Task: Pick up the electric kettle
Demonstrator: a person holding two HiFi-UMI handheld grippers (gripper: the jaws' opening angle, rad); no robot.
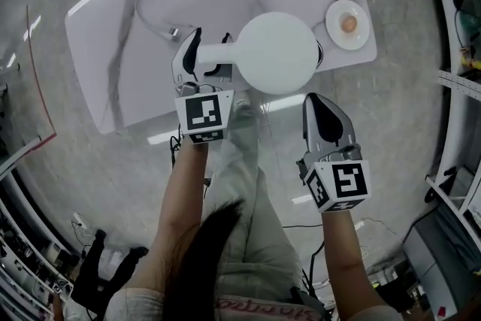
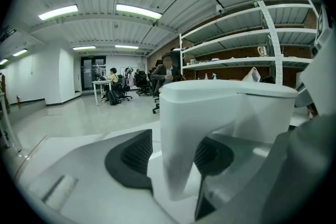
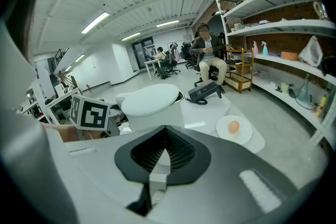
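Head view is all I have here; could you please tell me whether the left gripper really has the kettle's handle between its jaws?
Observer: Yes. In the left gripper view the left gripper has the white handle between its jaws, with a black pad against each side.
Operator: Thank you. Is the right gripper holding anything?
Observer: No. In the right gripper view the right gripper has its jaws together with nothing between them. The kettle shows beyond them, not touched.
Operator: Is anyone nearby?
Observer: A person sits on a chair in the background, beside the shelves.
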